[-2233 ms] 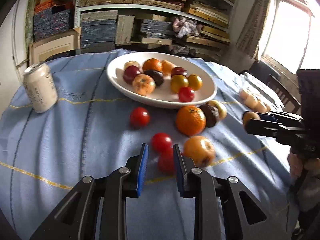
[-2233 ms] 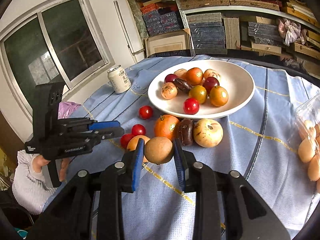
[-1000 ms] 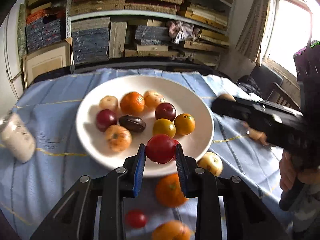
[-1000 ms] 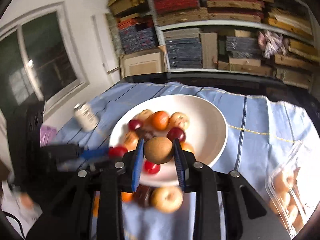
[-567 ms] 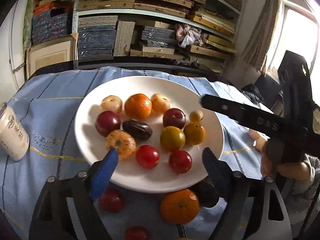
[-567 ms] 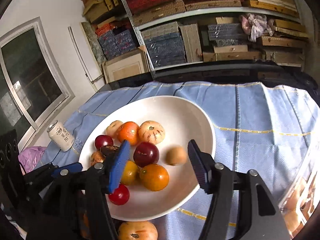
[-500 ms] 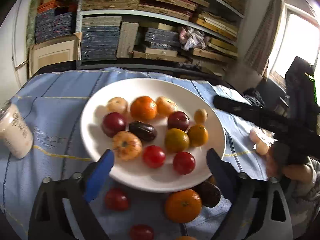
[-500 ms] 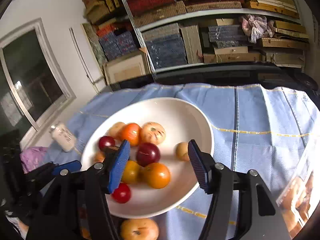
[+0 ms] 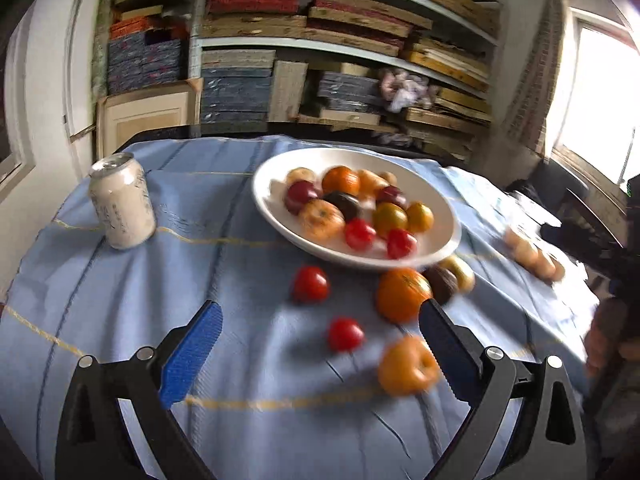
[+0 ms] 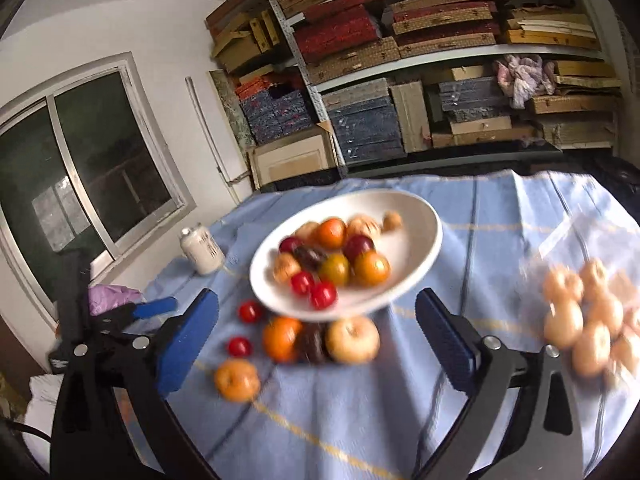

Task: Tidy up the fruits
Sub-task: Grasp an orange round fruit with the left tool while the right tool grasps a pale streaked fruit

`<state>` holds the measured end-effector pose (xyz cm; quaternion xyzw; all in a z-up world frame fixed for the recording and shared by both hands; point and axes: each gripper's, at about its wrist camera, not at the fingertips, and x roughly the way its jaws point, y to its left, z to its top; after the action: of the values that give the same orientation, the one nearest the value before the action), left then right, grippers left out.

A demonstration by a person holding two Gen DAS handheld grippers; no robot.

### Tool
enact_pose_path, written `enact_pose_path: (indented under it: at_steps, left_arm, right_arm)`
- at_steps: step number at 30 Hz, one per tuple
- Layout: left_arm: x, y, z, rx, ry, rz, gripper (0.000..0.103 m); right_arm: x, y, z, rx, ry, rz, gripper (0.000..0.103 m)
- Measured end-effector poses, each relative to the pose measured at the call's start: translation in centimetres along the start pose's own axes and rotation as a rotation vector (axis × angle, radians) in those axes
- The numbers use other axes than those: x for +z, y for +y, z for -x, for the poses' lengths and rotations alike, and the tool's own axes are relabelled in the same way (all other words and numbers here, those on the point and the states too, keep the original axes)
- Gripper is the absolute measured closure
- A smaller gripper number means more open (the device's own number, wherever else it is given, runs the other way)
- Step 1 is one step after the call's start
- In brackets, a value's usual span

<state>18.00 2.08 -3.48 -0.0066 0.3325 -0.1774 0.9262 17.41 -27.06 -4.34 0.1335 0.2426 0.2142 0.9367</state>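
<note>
Glossy white plate, perhaps ceramic; woven matt blue cloth; smooth metal can.

Bare cloth before claw, loose tomatoes beyond, can left.

White drink can: upright on blue tablecloth, ahead and left of the left gripper. Clear bag of pale round items: on the cloth, ahead-right of the right gripper; blurred. Shelving stacked with boxes: far ahead. Dark window: far left.
</note>
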Motion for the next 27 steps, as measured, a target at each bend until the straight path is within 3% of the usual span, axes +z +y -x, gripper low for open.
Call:
enact_pose_path:
  at_steps: [4,7,10,20,21,27]
  left_arm:
    - [-1.8,-3.5,0.5,0.016,-0.028,-0.157,0.004]
    - [-2.9,-5.7,-0.6,0.061,-0.009,-0.279,0.004]
    - [-3.6,-6.6,-1.5,0.066,0.019,-0.335,0.004]
    - [-3.4,-5.9,-3.4,-0.065,0.126,-0.215,0.004]
    - [-3.4,-6.0,-3.5,-0.068,0.131,-0.213,0.006]
    - [-3.5,-6.6,-4.1,-0.083,0.151,-0.218,0.044]
  right_arm:
    - [-1.0,-1.2,-0.4,-0.029,0.017,-0.042,0.006]
    - [-1.0,-2.0,-0.4,-0.022,0.014,-0.074,0.006]
    - [-1.0,-2.3,-0.5,-0.019,0.021,-0.092,0.006]
    - [-1.2,-2.1,-1.3,-0.013,0.062,-0.103,0.006]
    - [-1.3,-2.1,-1.4,-0.013,0.065,-0.106,0.006]
    - [-1.3,-2.2,-1.6,-0.01,0.076,-0.114,0.006]
